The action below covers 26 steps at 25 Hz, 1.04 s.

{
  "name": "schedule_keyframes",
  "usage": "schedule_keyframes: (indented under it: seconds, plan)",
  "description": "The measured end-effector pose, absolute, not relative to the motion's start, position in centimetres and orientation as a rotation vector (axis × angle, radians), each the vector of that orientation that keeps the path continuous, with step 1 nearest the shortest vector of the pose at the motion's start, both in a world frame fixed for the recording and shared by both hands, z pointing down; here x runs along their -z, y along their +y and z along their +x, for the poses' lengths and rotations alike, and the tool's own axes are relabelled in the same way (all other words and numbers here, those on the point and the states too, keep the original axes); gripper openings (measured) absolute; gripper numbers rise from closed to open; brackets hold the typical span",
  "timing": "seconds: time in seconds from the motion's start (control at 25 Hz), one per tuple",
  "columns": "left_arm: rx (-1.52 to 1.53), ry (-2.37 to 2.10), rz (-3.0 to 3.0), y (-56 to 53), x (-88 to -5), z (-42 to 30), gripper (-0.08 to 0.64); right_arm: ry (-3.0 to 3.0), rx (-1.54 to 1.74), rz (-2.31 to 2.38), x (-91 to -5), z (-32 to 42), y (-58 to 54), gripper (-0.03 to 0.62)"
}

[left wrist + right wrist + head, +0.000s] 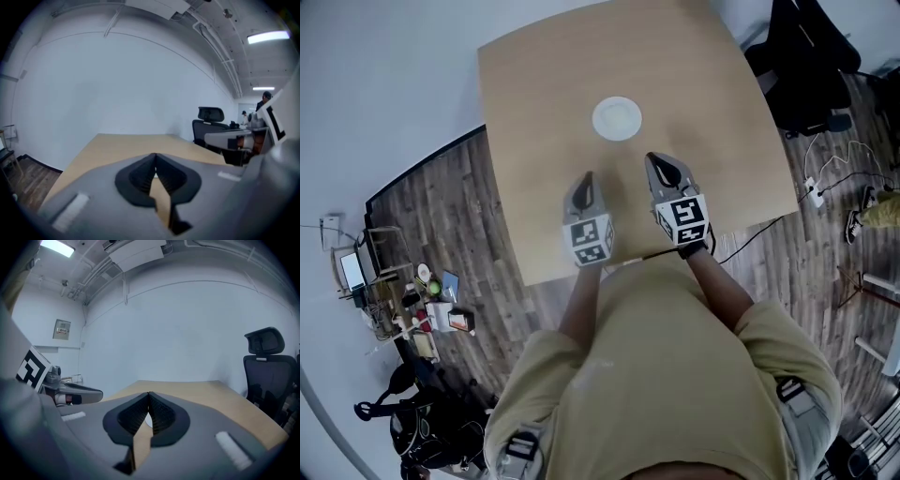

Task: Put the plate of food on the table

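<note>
A white round plate (617,118) lies near the middle of the light wooden table (534,84); I see no food on it in the head view. My left gripper (588,176) hovers over the table's near part, left of and below the plate, jaws shut with nothing between them. My right gripper (652,158) is beside it, slightly nearer the plate, also shut and empty. In the left gripper view the pads (140,176) meet at the tips over the table (117,147). In the right gripper view the closed pads (161,413) hide most of the plate (149,420).
A black office chair (806,66) stands at the table's right side, also seen as the chair (267,366). Cables and a power strip (814,187) lie on the wood floor at right. A cluttered shelf (403,300) is at left. White wall (117,84) stands behind the table.
</note>
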<state>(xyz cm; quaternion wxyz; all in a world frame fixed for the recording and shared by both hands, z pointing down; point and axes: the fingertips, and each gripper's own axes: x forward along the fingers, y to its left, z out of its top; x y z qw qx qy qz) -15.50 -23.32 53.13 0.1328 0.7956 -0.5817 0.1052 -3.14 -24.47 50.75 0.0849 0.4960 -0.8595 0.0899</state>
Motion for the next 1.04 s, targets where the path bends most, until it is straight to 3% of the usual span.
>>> schedule_keyframes:
  seconds: [0.2, 0.68, 1.04]
  plan:
    - [-0.131, -1.67, 2.413, -20.2, -50.3, -15.1, 0.002, -2.578, -0.252, 1.534, -49.9, -3.0, -20.8, -0.005]
    - [-0.172, -1.634, 2.425, -13.9, -51.0, -14.7, 0.002, -2.547, -0.232, 1.609, -50.1, -1.3, -15.4, -0.005]
    - [-0.172, -1.598, 2.313, -17.6, -54.2, -13.4, 0.002, -2.513, -0.261, 1.566, -51.9, 1.0, -19.3, -0.005]
